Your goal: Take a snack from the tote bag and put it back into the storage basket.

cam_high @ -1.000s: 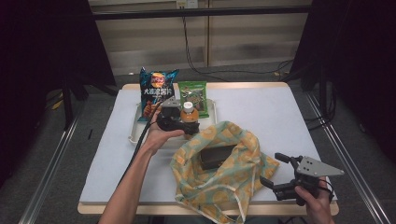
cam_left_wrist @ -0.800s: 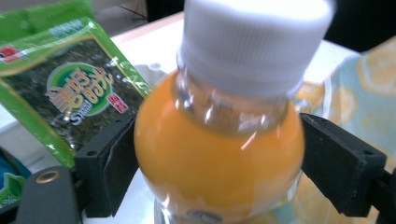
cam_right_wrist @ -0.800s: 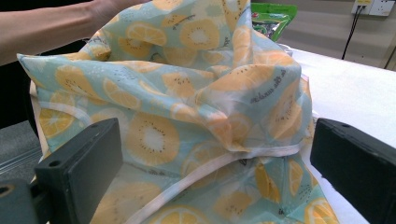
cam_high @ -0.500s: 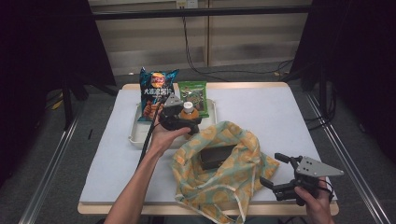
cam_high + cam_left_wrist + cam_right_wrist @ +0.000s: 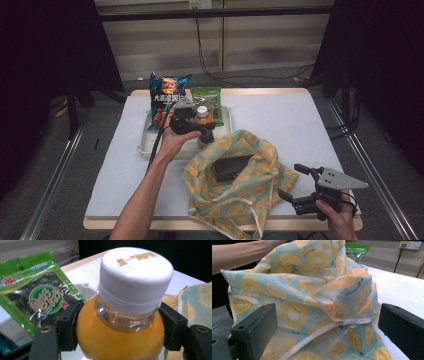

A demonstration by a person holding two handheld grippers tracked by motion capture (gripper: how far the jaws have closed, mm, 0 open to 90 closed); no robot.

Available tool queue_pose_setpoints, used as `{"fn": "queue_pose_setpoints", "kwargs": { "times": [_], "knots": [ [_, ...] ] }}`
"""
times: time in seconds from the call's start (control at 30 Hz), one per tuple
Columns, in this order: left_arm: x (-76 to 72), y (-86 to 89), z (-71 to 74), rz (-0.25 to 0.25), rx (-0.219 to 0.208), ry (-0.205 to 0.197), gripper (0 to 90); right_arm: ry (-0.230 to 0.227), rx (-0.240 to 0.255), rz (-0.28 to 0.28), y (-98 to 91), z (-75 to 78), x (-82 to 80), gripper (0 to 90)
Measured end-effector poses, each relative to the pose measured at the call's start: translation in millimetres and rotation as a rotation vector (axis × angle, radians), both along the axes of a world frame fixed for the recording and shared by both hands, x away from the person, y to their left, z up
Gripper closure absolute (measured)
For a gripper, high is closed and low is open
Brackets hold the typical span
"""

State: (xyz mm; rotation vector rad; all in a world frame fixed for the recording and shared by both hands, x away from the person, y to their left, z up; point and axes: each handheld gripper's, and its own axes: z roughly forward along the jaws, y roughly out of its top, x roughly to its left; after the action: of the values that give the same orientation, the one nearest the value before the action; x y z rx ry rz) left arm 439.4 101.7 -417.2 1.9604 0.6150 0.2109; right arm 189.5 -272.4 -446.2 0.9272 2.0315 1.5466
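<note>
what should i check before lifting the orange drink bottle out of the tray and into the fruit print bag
1. Left gripper around the bottle, pads beside its shoulder: ok; jaws have just been closing.
2. Firm press on the bottle: cannot tell.
3. Cap on: ok.
4. Seaweed pack apart from the bottle: ok.
5. Bag mouth open: ok, though a dark box already lies inside.
6. Right gripper holding the bag: not ok, jaws open, cloth unpinched.
</note>
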Motion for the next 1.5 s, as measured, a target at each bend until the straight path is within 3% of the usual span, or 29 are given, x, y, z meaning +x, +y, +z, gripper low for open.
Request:
{"fn": "queue_pose_setpoints", "kwargs": {
  "times": [0.13, 0.23, 0.57, 0.67, 0.87, 1.03, 1.13, 1.27, 1.43, 1.5],
  "knots": [
    [6.0, 0.6, -2.1, -0.030, -0.011, -0.002, 30.1, -0.001, 0.005, -0.004, -1.1, -0.3, 0.3, 1.9],
    [6.2, 0.6, -2.6, -0.067, 0.003, -0.024, 30.1, 0.000, 0.005, -0.002, -1.0, -0.1, 0.0, 1.9],
    [4.8, 1.9, -2.0, -0.050, -0.009, 0.011, 29.2, 0.001, 0.002, 0.003, 1.2, -0.4, 0.1, 1.9],
    [2.6, 1.8, 0.4, -0.040, -0.016, 0.018, 21.7, 0.003, 0.001, 0.003, 1.0, -0.7, 0.5, 1.8],
    [-10.1, 14.6, 12.1, -0.018, -0.023, -0.005, 16.2, 0.008, 0.003, 0.000, -0.2, -0.7, 0.2, 1.8],
    [-25.6, 27.0, 14.8, 0.011, -0.046, 0.007, 15.6, 0.013, 0.000, 0.010, 3.0, -0.5, 2.9, 2.0],
    [-34.3, 30.7, 12.4, 0.000, -0.061, 0.015, 18.6, 0.018, 0.002, -0.002, 5.1, -0.2, 4.1, 2.1],
    [-42.5, 32.8, 11.0, 0.000, -0.041, 0.027, 19.3, 0.023, -0.001, -0.006, 5.5, -0.1, 4.3, 2.1],
    [-54.8, 38.1, 16.2, 0.000, -0.052, 0.014, 22.4, 0.018, 0.007, -0.010, 5.6, 0.6, 4.3, 2.1],
    [-58.8, 42.0, 16.5, -0.022, -0.061, 0.035, 24.2, 0.026, 0.006, -0.029, 6.5, 1.7, 4.7, 3.4]
  ]
}}
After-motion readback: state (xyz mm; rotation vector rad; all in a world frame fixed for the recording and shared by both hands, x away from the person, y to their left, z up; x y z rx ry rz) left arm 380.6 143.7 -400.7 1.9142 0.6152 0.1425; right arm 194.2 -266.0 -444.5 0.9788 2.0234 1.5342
